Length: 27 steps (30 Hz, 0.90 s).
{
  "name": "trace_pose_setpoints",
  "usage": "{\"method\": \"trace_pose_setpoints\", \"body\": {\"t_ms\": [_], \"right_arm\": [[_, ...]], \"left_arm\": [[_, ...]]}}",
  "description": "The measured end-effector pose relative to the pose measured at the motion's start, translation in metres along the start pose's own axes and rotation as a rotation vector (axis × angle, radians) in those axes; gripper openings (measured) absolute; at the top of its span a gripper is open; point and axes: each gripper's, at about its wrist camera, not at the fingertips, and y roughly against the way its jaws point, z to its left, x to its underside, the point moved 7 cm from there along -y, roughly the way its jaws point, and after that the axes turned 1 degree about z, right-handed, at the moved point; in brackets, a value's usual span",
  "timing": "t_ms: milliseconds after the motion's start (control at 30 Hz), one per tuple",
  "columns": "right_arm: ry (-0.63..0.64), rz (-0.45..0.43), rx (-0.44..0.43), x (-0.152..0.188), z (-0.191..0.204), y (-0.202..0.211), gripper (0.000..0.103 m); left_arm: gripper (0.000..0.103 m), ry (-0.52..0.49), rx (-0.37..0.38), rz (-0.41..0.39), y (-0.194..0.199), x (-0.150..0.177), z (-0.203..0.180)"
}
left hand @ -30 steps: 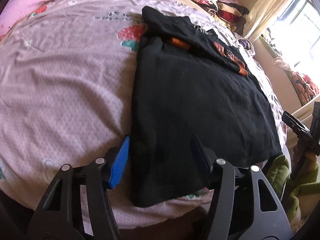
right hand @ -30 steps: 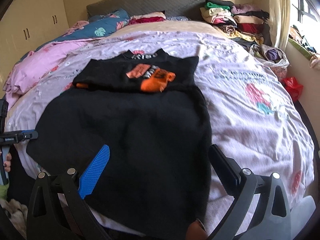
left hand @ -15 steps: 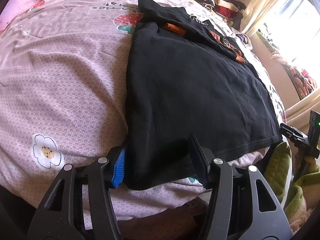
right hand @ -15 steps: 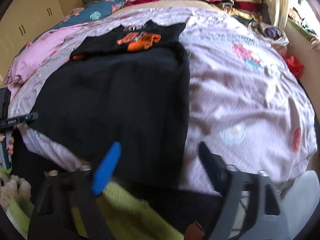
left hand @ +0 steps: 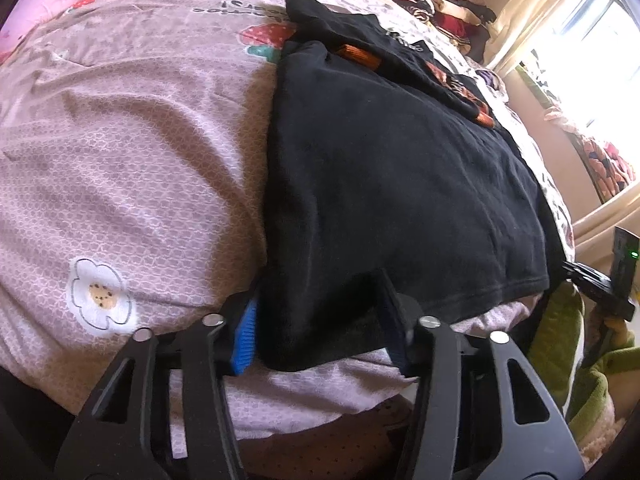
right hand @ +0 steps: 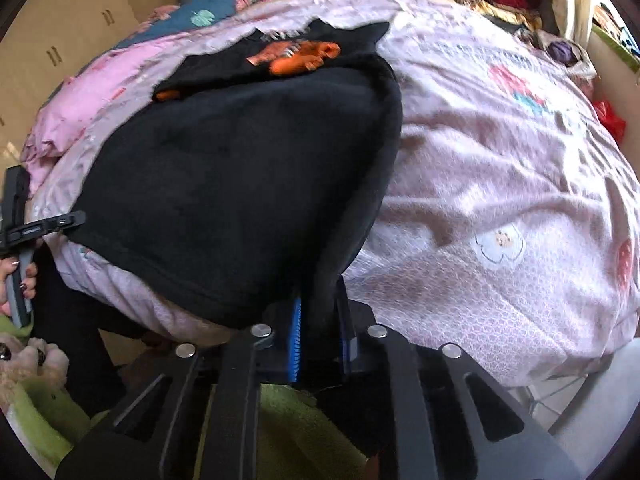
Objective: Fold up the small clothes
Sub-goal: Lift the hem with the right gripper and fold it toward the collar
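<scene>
Bed (left hand: pixel 120 152): pink patterned cover, carries the shirt.
Left claw (left hand: pixel 320 316): jaws just closing, near left corner of the shirt between them, pads not yet pressing.
Shirt (left hand: pixel 392 184): black, flat at the bed's near edge, top folded down.
Right claw (right hand: pixel 318 332): clamped on the shirt's near right corner.

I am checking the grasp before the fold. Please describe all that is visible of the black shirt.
The black shirt looks like soft, matte knit. It lies flat on the pink bedspread, its far part folded back to show an orange print. The right gripper is shut on one near corner; the left gripper has been closing around the other.
</scene>
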Motion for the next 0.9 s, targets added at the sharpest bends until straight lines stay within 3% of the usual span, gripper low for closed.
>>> {"method": "trace_pose_setpoints", "body": {"t_ms": [133,200,267,467,900], "right_arm": [[0.012,-0.096,-0.059,-0.015,0.006,0.022,0.009],[0.009,-0.139,-0.078,-0.023,0.007,0.031,0.009],[0.0,-0.18,-0.083,-0.03,0.006,0.039,0.009],[-0.027,-0.264,-0.076,-0.051,0.002,0.05,0.008],[-0.094,-0.425,-0.036,-0.093,-0.016,0.079,0.008]], "left_arm": [[0.029,0.005,-0.002,-0.001,0.002,-0.002,0.002],[0.014,0.015,0.012,-0.007,0.006,-0.004,0.002],[0.007,0.037,0.057,-0.031,0.014,-0.008,-0.001],[0.003,0.046,0.115,-0.14,0.05,-0.035,-0.01],[0.003,0.039,0.128,-0.285,0.086,-0.085,-0.016]]}}
